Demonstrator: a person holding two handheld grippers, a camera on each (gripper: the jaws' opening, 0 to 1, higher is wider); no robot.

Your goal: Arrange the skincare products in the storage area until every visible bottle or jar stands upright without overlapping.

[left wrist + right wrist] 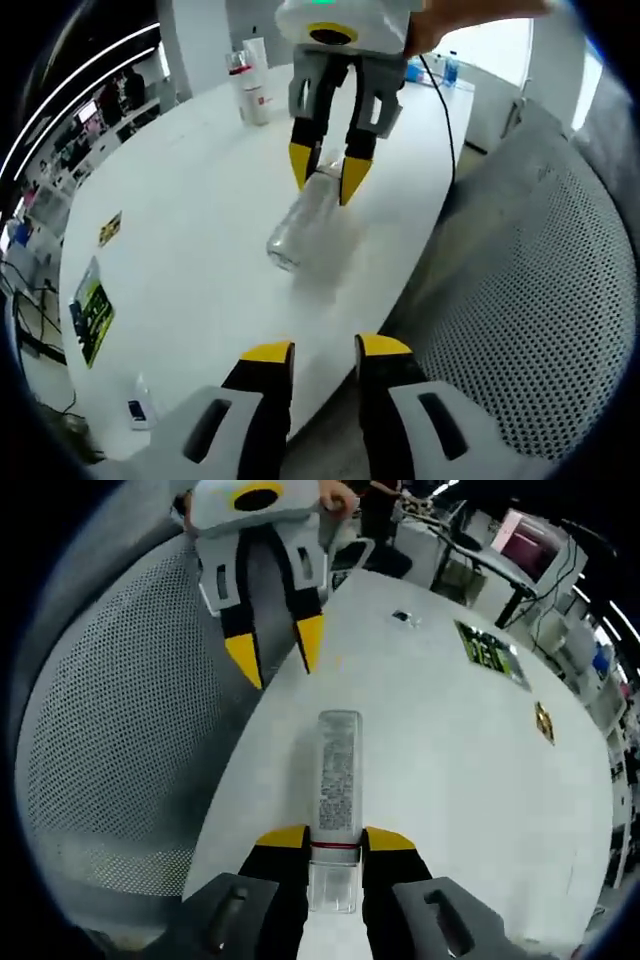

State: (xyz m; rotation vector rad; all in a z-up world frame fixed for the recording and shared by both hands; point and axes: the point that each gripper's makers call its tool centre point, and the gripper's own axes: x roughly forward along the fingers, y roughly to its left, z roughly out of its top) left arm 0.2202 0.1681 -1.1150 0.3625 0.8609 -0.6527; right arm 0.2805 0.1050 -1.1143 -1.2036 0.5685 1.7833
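White round table (200,200) in an open office, with a mesh chair back (560,300) right at its edge and desks and screens behind. One clear bottle (305,225) lies on its side near the middle of the table, its printed label facing up in the right gripper view (337,780). Two other bottles (250,85) stand upright at the far end, well apart from it.

The right gripper (335,838) has its yellow-tipped jaws clamped on the lying bottle at the cap end, just past the red band. The left gripper view sees the same thing from the other side, the right gripper (325,175) coming down with the bottle between its tips. The left gripper (325,350) hovers over the near table edge with its jaws apart and nothing between them; it also shows at the top of the right gripper view (275,650), off the bottle's far end.

Step in hand looks like standing this bottle up. To do it well: keep the squeeze firm, since clear plastic is likely slick. Swing the cap end up so the base plants flat on bare table. Place it away from the edge and clear of the two standing bottles. Let go only once it sits steady. The free left gripper could steady the body if it wobbles.
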